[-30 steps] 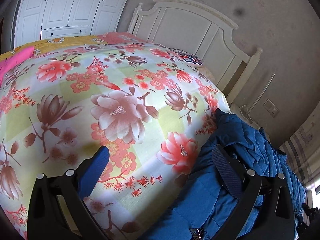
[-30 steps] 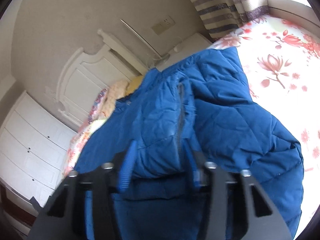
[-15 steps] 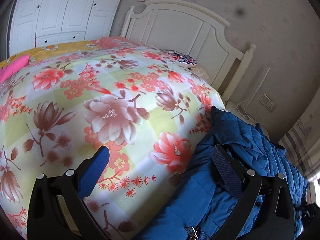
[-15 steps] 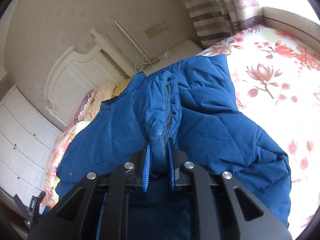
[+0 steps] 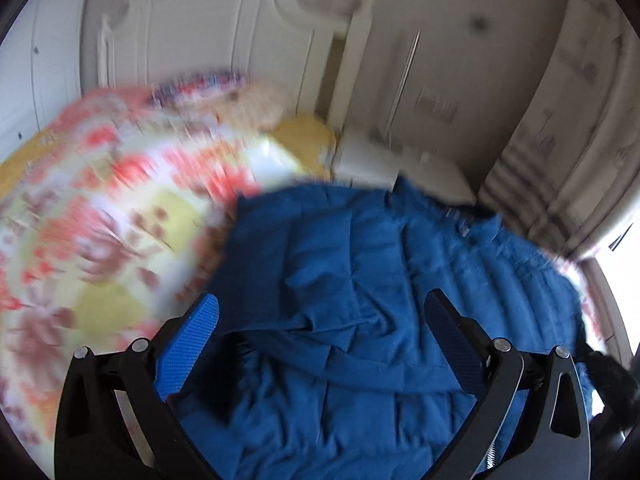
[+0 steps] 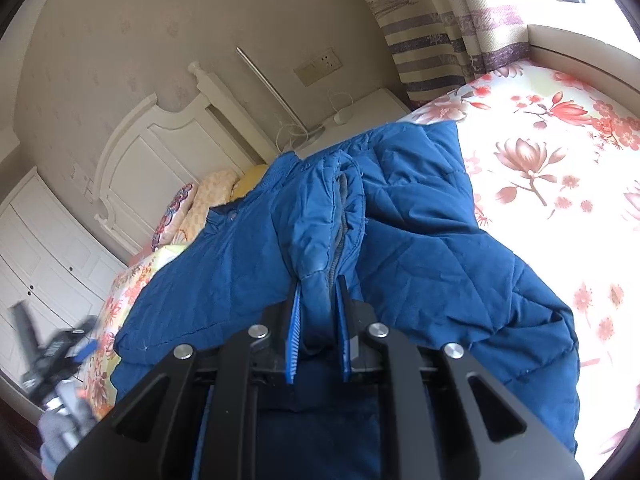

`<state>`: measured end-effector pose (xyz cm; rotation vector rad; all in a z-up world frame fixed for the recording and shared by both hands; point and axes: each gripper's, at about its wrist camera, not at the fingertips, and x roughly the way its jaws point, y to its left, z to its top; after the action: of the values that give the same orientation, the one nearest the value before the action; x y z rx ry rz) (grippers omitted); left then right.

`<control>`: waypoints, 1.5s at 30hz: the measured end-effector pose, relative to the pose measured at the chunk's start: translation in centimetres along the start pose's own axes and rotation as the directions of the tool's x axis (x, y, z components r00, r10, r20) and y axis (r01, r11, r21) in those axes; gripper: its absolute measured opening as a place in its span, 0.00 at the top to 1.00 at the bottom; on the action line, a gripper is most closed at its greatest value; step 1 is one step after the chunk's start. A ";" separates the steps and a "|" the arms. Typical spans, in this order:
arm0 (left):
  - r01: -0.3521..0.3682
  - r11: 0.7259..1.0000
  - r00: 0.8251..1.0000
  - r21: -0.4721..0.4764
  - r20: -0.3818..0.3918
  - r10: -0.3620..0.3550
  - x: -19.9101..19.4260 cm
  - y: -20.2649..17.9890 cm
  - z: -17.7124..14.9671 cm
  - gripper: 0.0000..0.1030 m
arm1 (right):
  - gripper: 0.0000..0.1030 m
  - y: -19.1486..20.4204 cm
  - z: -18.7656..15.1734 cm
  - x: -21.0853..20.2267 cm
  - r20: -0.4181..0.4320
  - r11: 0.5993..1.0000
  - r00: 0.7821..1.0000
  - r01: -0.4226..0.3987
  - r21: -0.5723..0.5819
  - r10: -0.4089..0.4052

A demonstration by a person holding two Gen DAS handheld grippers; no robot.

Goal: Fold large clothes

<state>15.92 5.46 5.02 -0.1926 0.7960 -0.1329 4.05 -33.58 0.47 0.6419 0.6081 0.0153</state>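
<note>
Right wrist view: the right tongs [image 6: 318,312] are clenched on a bunched fold of the blue padded jacket [image 6: 420,248], pinching it along the zipper edge, with the fabric rising as a ridge from between the two blue pads [image 6: 293,336]. The jacket lies spread on the bed, over the floral bedspread [image 6: 560,168]; from the jacket, the white headboard [image 6: 160,160] is toward the upper left and the striped curtain [image 6: 440,40] toward the upper right. A white nightstand [image 6: 360,108] sits just beyond the jacket's far edge.

Left wrist view, blurred: the left tongs [image 5: 324,344] hang released, pads wide apart, above the jacket [image 5: 360,264], with nothing between them but the quilted cloth below. Whether the pads touch the cloth cannot be told. The bedspread [image 5: 100,232] shows to the jacket's left, the headboard [image 5: 224,32] beyond it.
</note>
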 end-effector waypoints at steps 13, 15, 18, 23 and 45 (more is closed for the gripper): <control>-0.076 0.992 0.997 0.095 -0.022 0.079 3.4 -0.2 -2.0 0.04 | 0.45 4.0 1.2 -5.5 0.221 0.982 0.966 0.161 -0.097 -0.137; -0.087 0.991 0.996 0.102 -0.020 0.089 3.5 -0.4 -1.9 0.04 | 0.45 7.3 1.8 -4.9 0.204 0.954 0.971 0.177 -0.242 -0.128; -0.086 0.991 0.996 0.103 -0.018 0.089 3.6 -0.4 -1.9 0.04 | 0.45 10.6 2.0 -1.7 0.158 0.893 0.976 0.201 -0.402 -0.149; -0.072 0.993 0.997 0.093 -0.018 0.074 3.5 -0.3 -2.0 0.04 | 0.46 10.6 2.5 5.4 0.014 0.859 0.964 0.241 -0.452 -0.264; -0.071 0.993 0.997 0.091 -0.016 0.073 3.5 -0.3 -2.1 0.04 | 0.44 7.6 2.5 5.1 0.078 0.889 0.955 0.296 -0.348 -0.287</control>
<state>16.85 4.30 1.25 -0.0770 0.8130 -0.1026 10.88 -27.86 3.71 0.1920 0.6539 -0.1611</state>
